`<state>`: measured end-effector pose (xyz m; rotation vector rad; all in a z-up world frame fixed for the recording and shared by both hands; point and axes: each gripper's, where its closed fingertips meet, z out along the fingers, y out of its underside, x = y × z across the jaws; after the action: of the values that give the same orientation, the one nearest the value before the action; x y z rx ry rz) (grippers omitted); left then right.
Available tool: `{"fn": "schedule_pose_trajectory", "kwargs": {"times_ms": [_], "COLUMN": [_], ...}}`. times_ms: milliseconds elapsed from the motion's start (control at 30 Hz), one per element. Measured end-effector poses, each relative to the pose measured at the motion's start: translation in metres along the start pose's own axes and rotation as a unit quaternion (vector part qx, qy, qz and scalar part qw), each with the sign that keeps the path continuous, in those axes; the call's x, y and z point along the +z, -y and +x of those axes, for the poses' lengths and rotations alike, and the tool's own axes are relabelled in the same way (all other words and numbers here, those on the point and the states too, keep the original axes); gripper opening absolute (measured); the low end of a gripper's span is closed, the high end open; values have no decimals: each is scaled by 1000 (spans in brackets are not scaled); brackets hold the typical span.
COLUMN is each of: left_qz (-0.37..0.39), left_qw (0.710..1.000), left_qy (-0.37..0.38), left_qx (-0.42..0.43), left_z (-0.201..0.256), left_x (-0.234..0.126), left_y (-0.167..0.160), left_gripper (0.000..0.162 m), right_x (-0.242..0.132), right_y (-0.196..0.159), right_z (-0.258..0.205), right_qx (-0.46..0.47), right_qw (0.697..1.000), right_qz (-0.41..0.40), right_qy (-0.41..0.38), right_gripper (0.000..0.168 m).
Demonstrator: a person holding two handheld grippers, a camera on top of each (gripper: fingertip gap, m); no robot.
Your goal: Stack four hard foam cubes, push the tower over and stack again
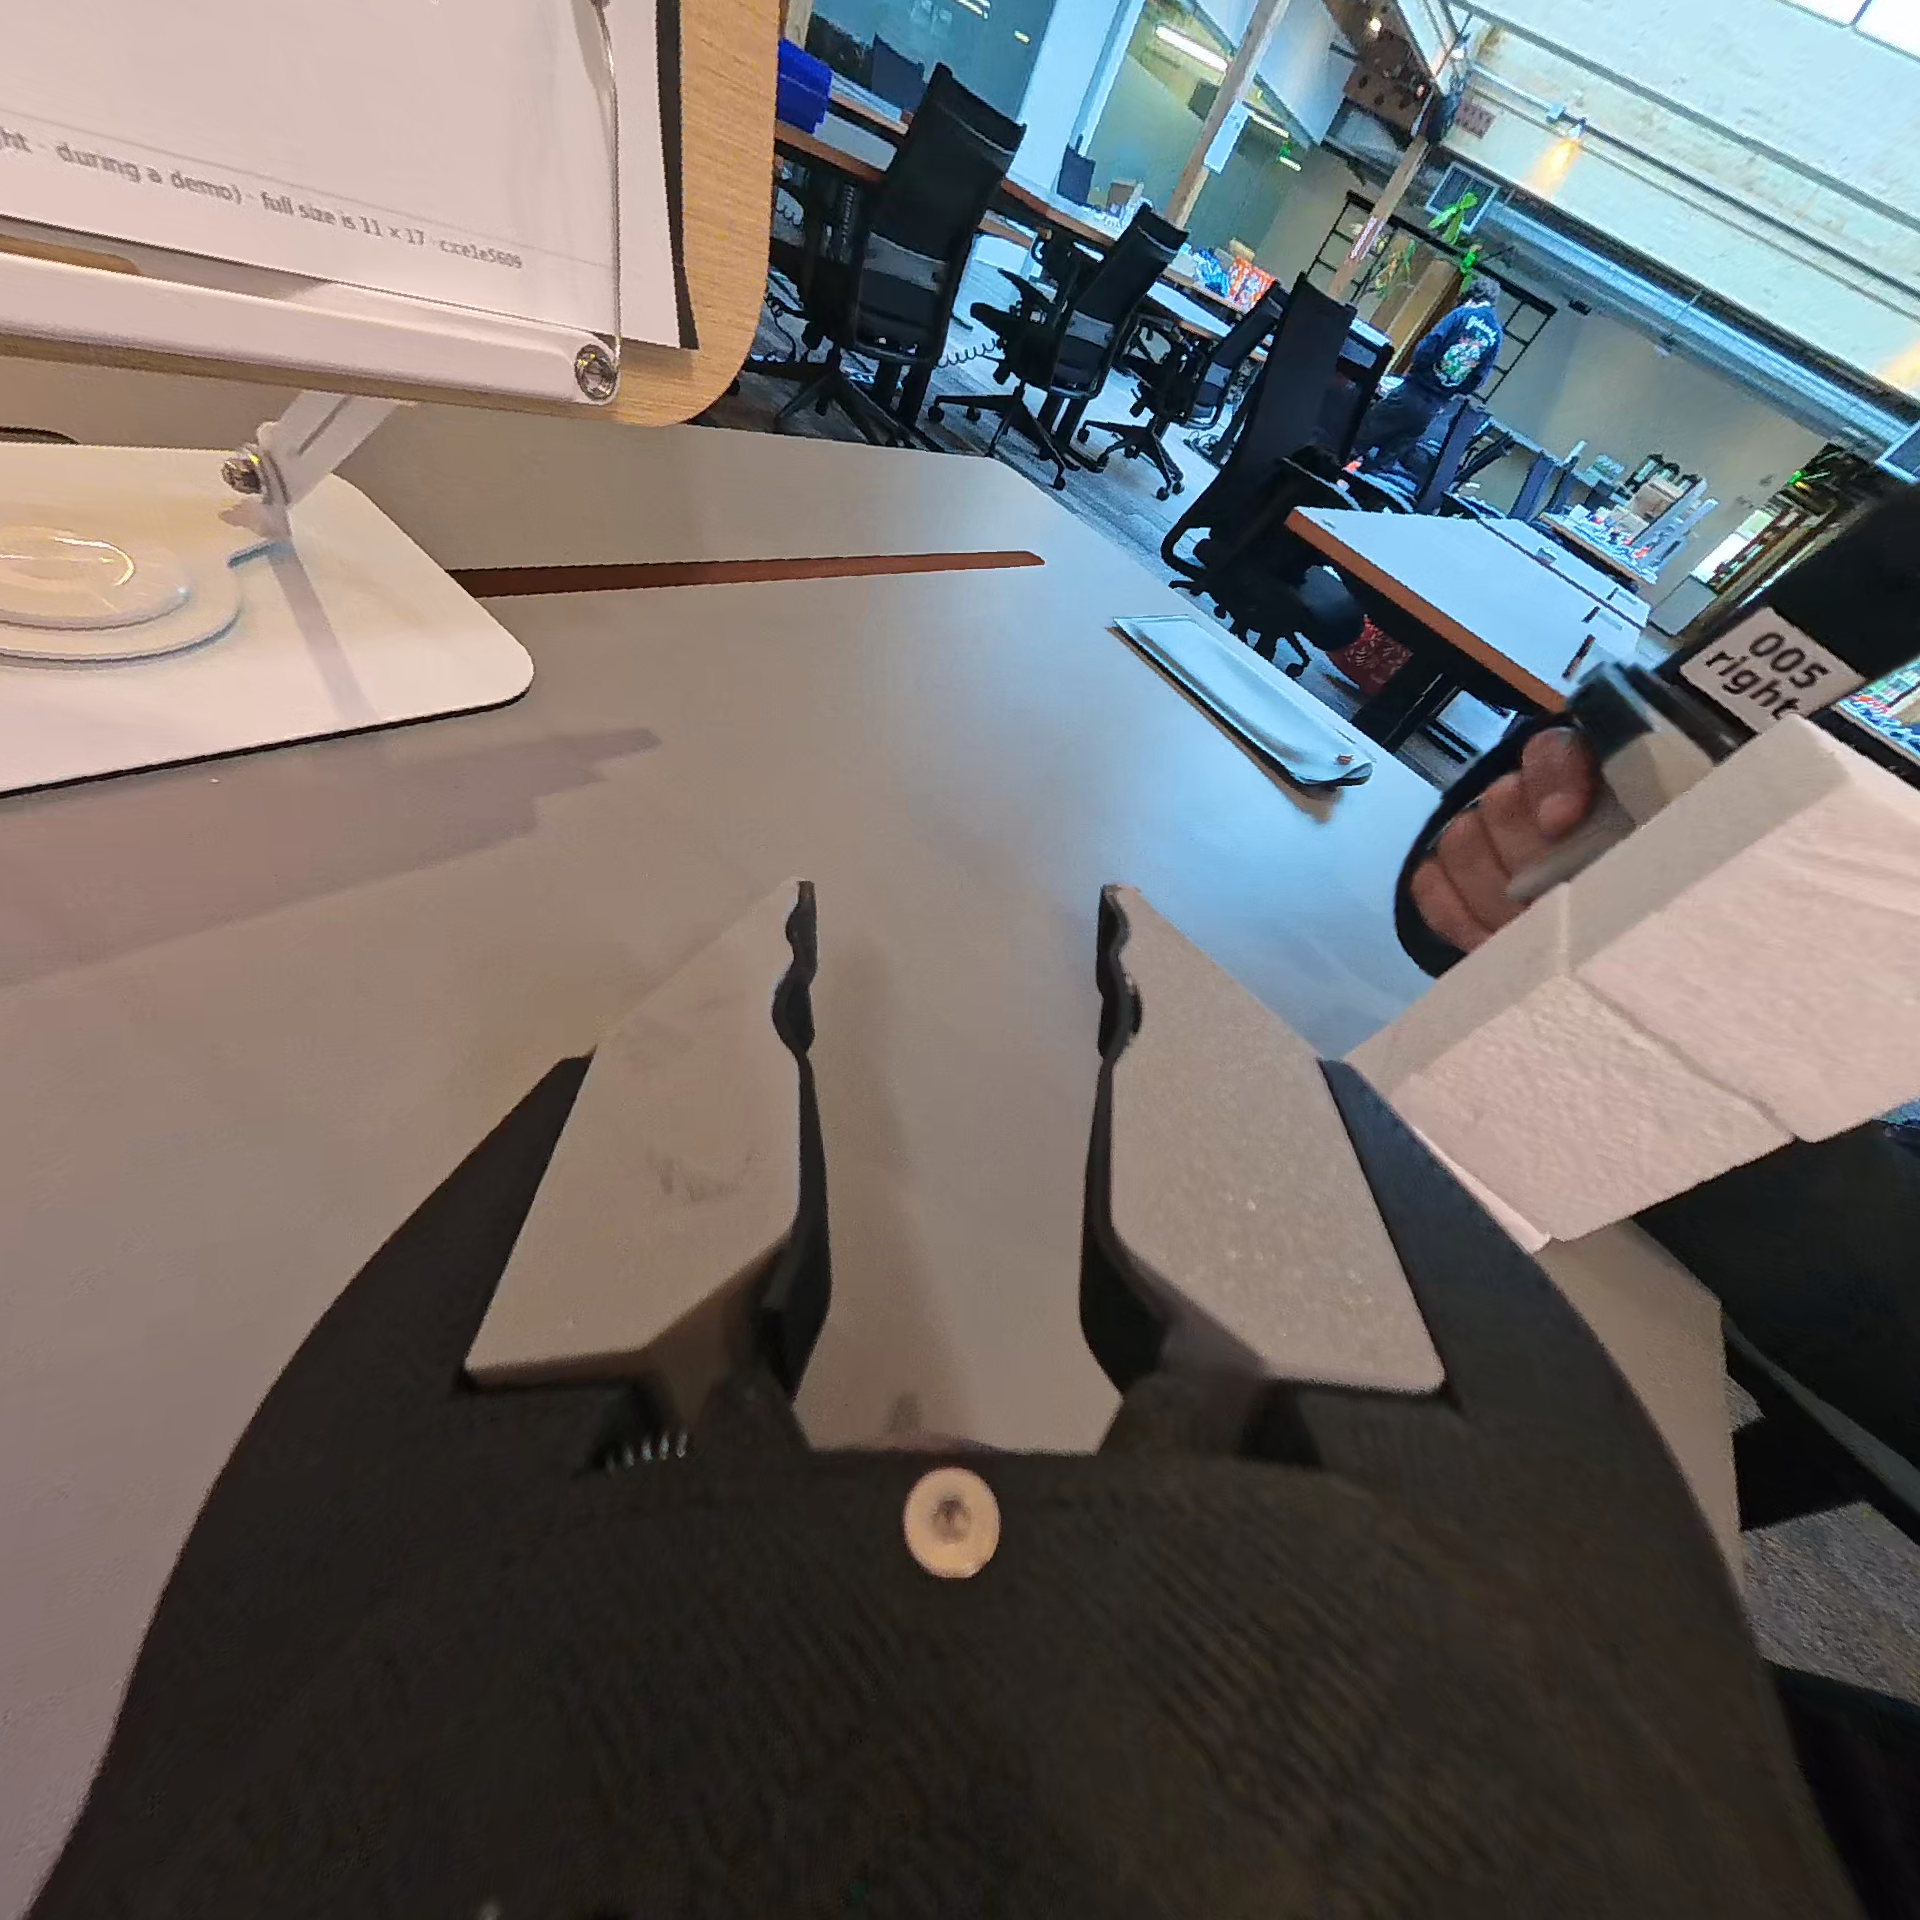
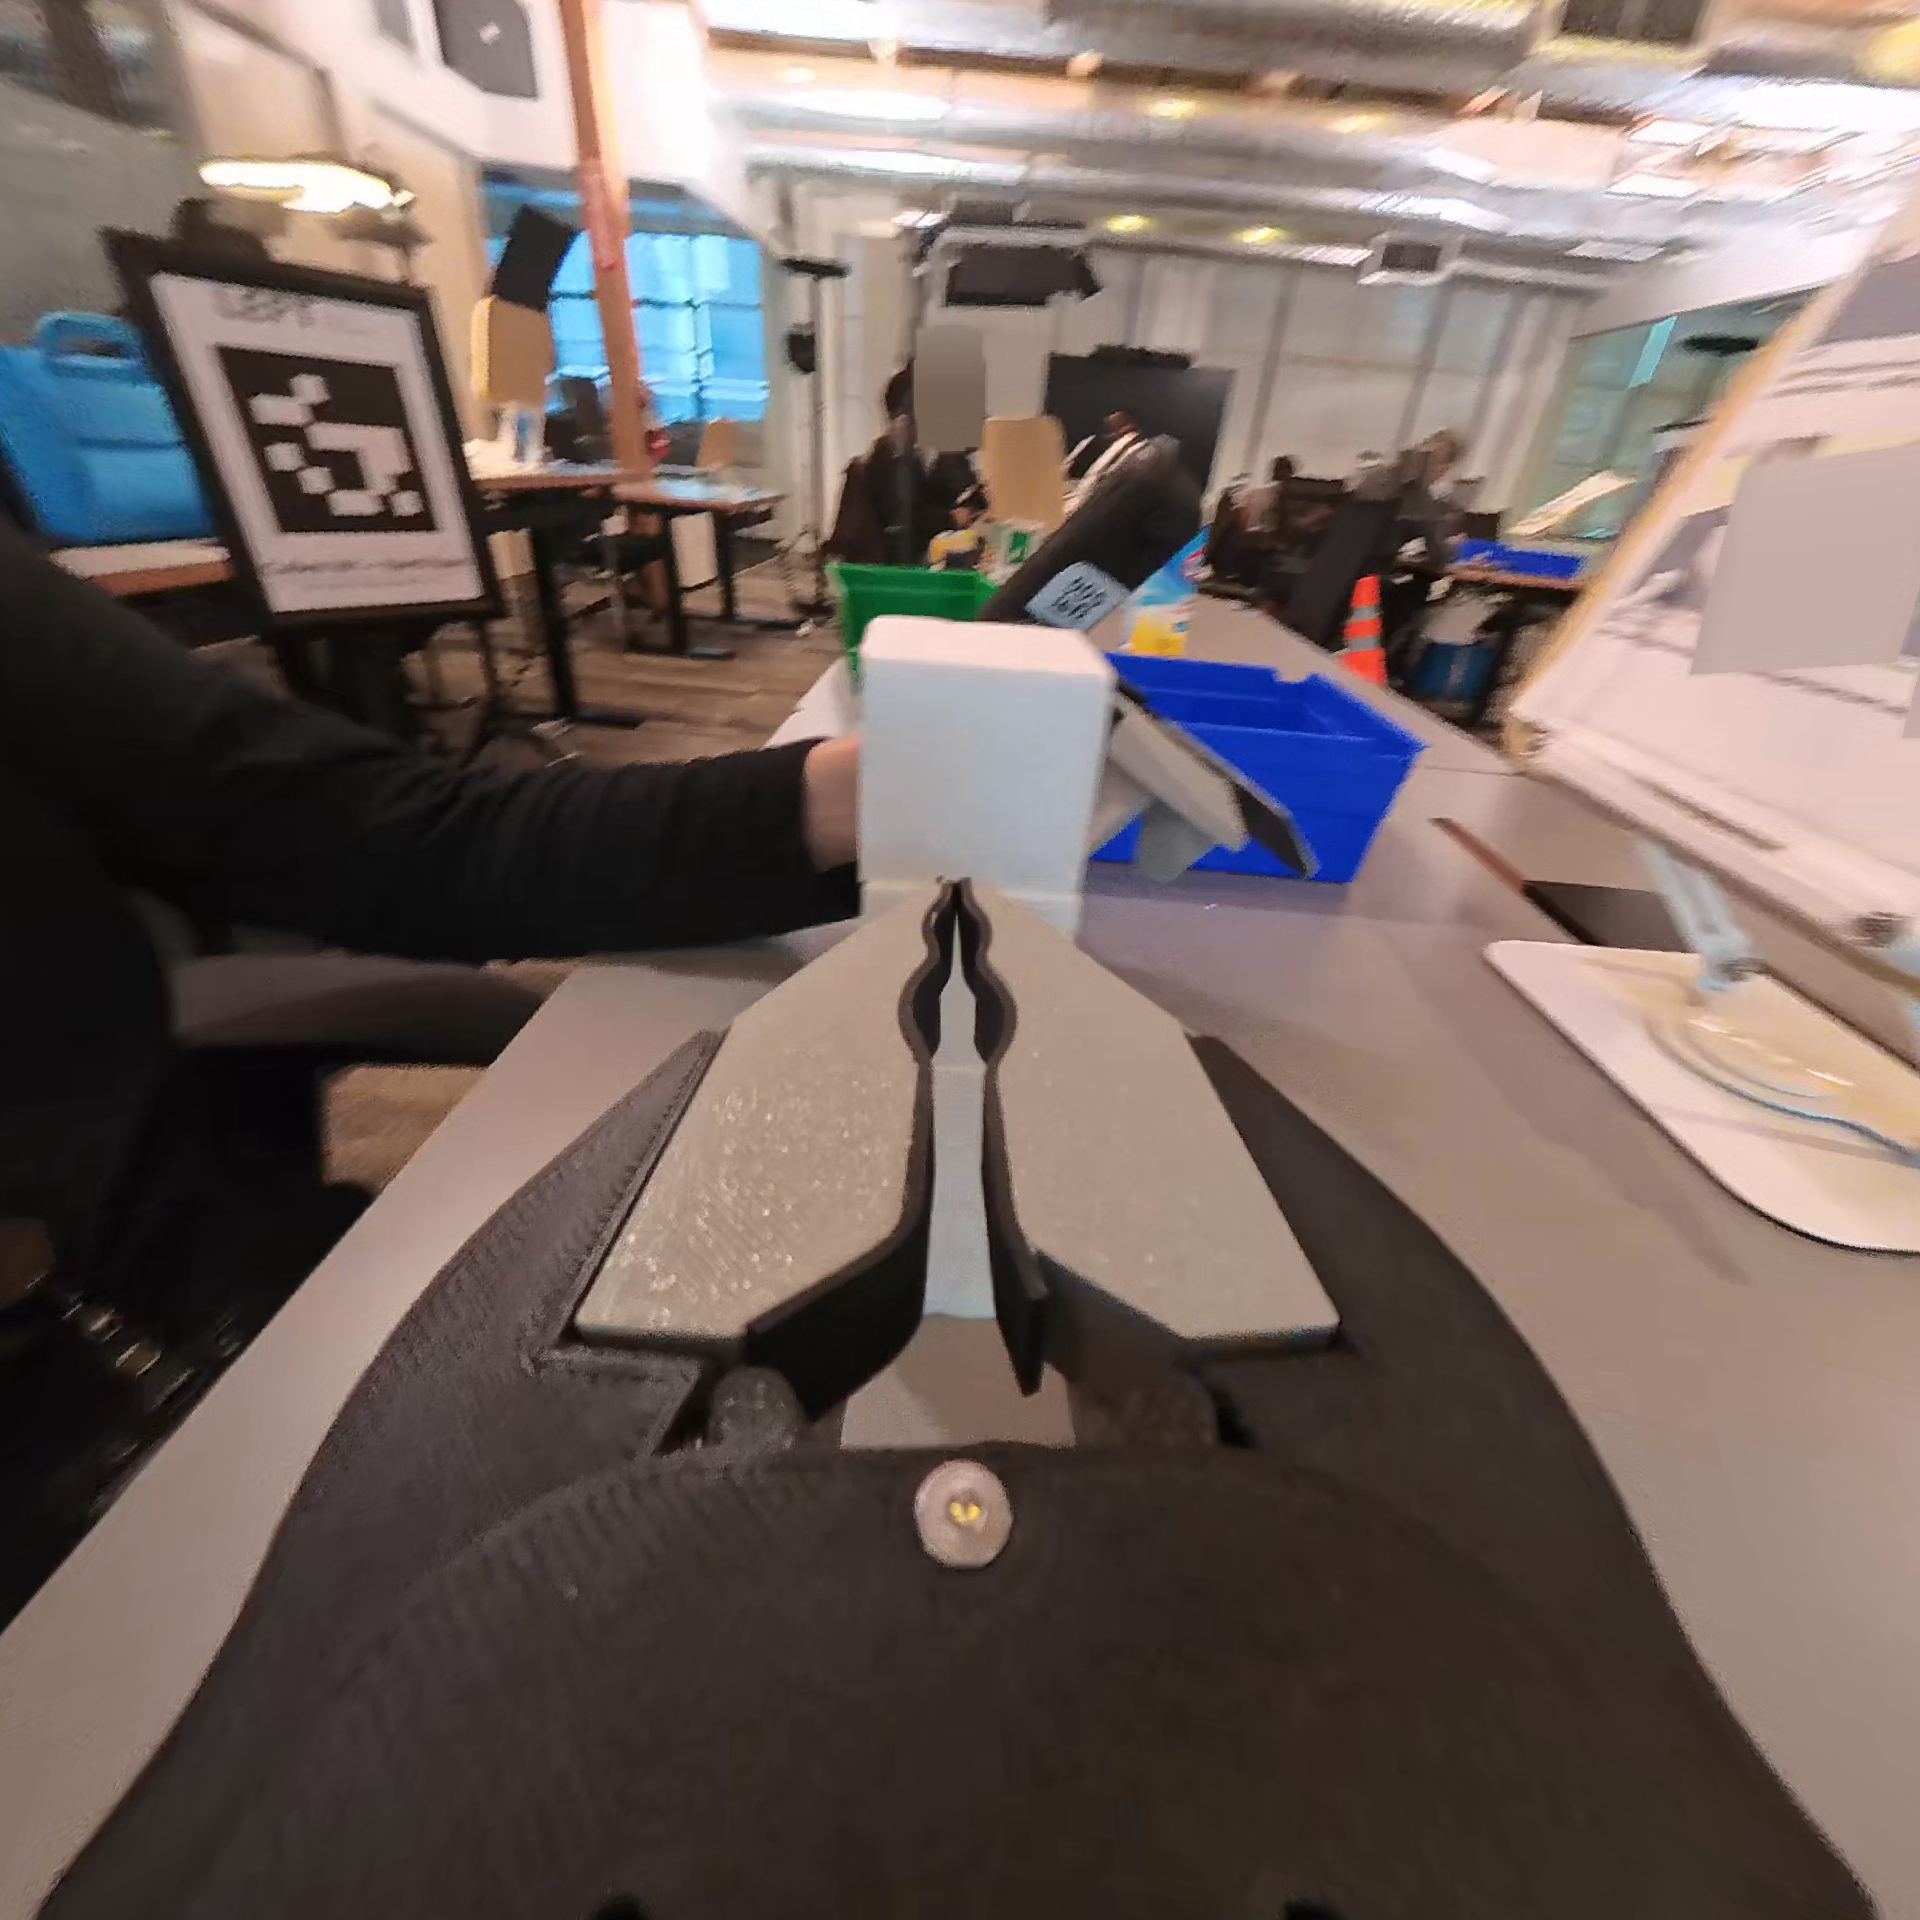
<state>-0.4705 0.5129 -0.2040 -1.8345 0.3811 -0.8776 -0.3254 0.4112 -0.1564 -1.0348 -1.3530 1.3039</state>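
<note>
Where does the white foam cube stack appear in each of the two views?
Left wrist view: foam cube stack at the right edge, beside the open left gripper.
Right wrist view: the stack at centre, just beyond the shut right gripper.
Shared landmark: the white stand base on the grey table.

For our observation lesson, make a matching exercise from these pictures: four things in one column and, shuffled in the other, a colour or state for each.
Column one:
1. left gripper
2. right gripper
3. foam cubes
4. bin

Column two:
a. white, stacked
b. jaws shut
c. blue
d. jaws open, nothing between them

Pairs: 1-d; 2-b; 3-a; 4-c
</note>
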Motion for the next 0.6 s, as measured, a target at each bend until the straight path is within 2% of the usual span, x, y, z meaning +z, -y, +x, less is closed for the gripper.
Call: {"fn": "schedule_pose_trajectory", "kwargs": {"times_ms": [200,600], "left_qz": [2,-2], "left_qw": [1000,1000], "left_qy": [5,13], "left_qx": [2,10], "left_z": [-1,-2], "left_x": [-1,-1], "left_y": [1,0], "left_gripper": [52,51], "right_x": [9,13], "right_y": [-24,-50], "right_z": [-33,-45], "right_qx": [2,6], "right_qw": [993,983], "right_qz": [-69,-136], "right_qy": [95,122], "right_gripper": [0,0]}}
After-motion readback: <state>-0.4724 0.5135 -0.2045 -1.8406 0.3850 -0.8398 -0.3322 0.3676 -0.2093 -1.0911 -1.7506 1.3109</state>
